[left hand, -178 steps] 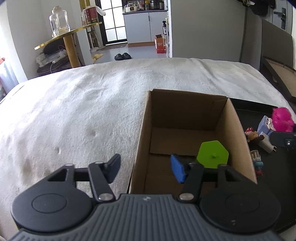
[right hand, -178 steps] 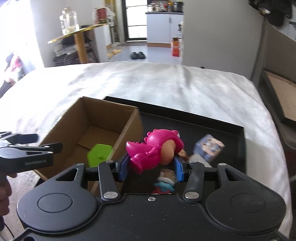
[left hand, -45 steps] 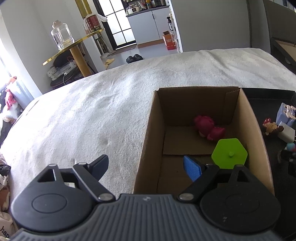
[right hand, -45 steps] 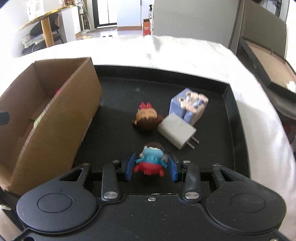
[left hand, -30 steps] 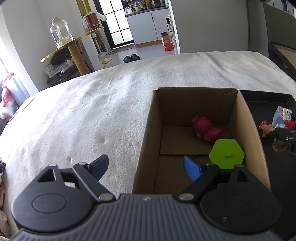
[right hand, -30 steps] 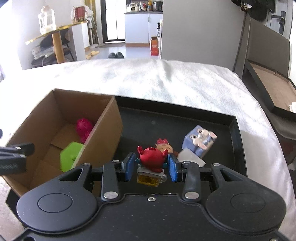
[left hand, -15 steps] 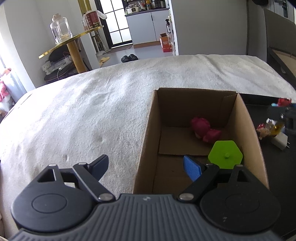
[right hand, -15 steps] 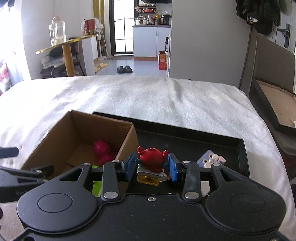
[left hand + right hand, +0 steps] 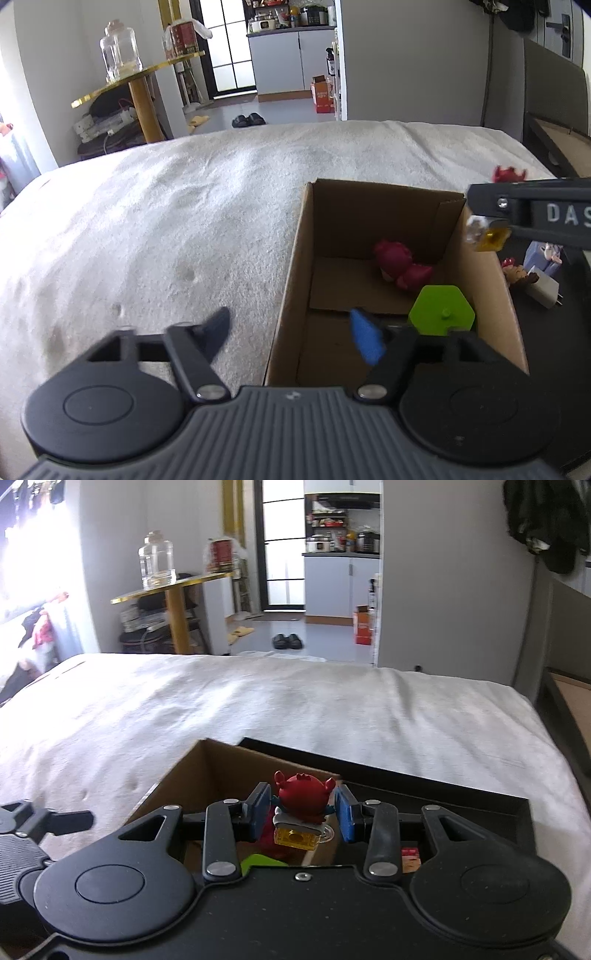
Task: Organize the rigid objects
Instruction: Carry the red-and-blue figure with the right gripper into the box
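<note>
Currently right gripper [image 9: 303,814] pinches the red crab toy [image 9: 302,797] lower center, above the box [image 9: 291,269] wall; releasing early risks rim bounce. Left gripper [image 9: 291,334] wide open, empty.

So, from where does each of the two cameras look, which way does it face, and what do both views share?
Left wrist: sits on the left gripper, facing forward over the white bed toward the cardboard box; its own open jaws show, and the right gripper enters at right.
Right wrist: sits on the right gripper, above the box's right wall, facing the kitchen doorway; its jaws are shut on the red figure, and the left gripper shows at left.
Shared: the box, the green piece, the black tray, both grippers, the bed.
</note>
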